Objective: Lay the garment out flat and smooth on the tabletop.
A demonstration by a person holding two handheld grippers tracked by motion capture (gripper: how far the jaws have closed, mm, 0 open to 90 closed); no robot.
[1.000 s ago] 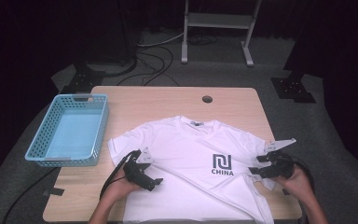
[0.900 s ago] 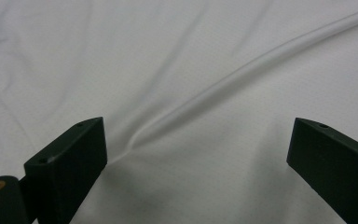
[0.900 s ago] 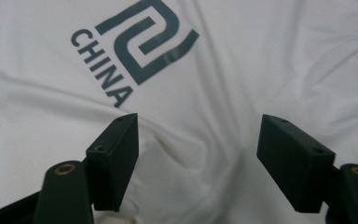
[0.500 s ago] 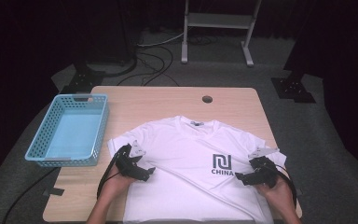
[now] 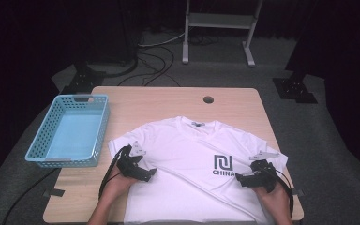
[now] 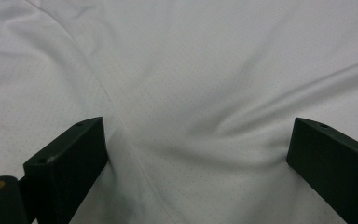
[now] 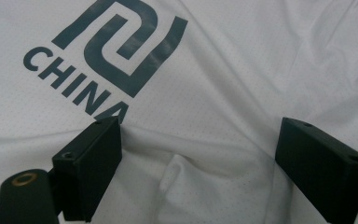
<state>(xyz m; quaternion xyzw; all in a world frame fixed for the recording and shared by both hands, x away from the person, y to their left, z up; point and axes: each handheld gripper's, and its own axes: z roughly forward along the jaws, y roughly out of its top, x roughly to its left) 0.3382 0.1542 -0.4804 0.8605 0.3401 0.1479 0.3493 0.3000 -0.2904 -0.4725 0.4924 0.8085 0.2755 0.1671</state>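
A white T-shirt (image 5: 187,154) lies spread face up on the wooden table (image 5: 168,101), with a dark logo and the word CHINA (image 5: 224,165) on its chest. My left gripper (image 5: 146,174) rests on the shirt's left side, open, its jaws pressed down on wrinkled white cloth (image 6: 191,116). My right gripper (image 5: 242,179) rests on the shirt's right side just below the logo (image 7: 107,51), also open, with a small raised fold of cloth (image 7: 177,179) between its jaws.
A light blue plastic basket (image 5: 70,131) stands on the table's left edge. A round cable hole (image 5: 208,99) is near the far edge. Black stands, cables and a metal frame (image 5: 220,28) occupy the dark floor beyond.
Both grippers have moved inward onto the shirt body, the left one rightward and the right one leftward and down from the sleeve.
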